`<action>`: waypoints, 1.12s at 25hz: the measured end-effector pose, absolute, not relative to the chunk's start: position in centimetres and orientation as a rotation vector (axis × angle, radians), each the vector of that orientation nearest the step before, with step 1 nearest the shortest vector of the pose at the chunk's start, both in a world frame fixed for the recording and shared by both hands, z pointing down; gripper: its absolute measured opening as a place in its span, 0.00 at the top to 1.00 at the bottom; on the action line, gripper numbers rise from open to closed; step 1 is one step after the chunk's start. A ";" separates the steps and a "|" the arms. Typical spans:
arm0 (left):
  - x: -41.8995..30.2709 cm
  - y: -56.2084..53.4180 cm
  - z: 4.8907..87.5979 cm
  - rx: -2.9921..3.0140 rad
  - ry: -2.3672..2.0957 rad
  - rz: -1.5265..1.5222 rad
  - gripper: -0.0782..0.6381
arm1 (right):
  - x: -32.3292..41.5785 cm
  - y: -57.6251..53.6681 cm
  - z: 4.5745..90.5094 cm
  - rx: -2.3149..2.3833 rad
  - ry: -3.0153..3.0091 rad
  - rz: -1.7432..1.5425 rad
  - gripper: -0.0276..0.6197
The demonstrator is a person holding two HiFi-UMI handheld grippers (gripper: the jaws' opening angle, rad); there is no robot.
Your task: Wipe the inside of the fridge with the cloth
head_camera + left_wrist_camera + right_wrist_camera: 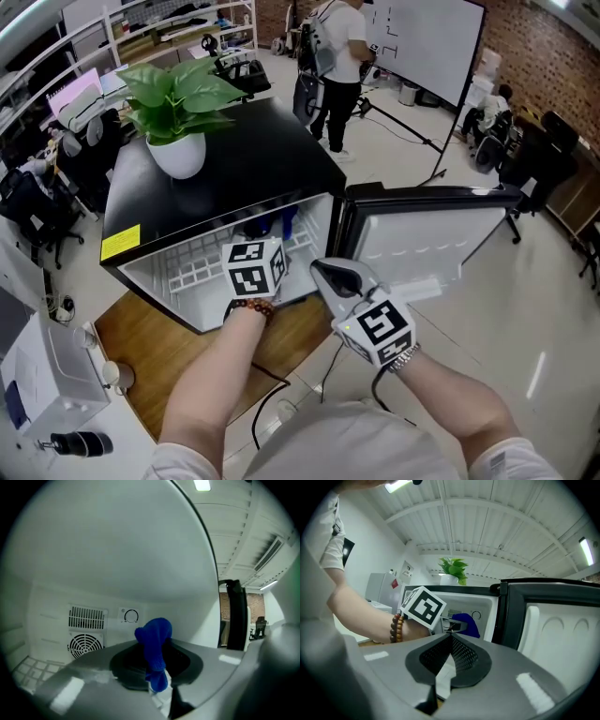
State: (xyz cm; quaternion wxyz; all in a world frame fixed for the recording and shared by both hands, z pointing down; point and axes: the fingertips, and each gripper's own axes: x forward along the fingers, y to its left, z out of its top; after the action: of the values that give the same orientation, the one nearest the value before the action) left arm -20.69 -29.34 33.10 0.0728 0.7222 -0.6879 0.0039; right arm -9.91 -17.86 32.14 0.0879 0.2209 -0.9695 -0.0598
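Cloth [154, 637]: blue, soft, light, likely bunches. I judge it best pinched mid-fold, as my left gripper [157, 672] grips it inside the fridge [216, 178]. Right gripper [450, 641]: closed, empty, at the fridge's front edge.

bright overhead light, fisheye-warped edges
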 end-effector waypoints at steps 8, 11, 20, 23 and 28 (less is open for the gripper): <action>-21.8 -32.0 33.9 2.052 -2.221 0.040 0.81 | -9.4 -17.4 32.3 0.598 -2.909 -0.172 0.95; -22.2 -33.0 34.1 2.011 -2.251 0.029 0.81 | -9.1 -17.5 32.5 0.581 -2.913 -0.167 0.95; -22.3 -35.6 35.3 1.917 -2.283 0.020 0.81 | -7.5 -18.3 32.6 0.558 -2.921 -0.166 0.95; -22.2 -36.2 35.2 1.908 -2.281 0.004 0.81 | -6.9 -18.6 32.8 0.558 -2.916 -0.167 0.95; -21.0 -37.0 34.7 1.953 -2.237 -0.020 0.81 | -6.3 -18.6 32.7 0.538 -2.918 -0.180 0.95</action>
State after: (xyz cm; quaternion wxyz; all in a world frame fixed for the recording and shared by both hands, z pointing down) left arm -20.99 -36.95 34.69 0.0860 0.6551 -0.7506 -0.0068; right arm -6.32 -18.56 32.70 0.0845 0.1805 -0.9781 -0.0604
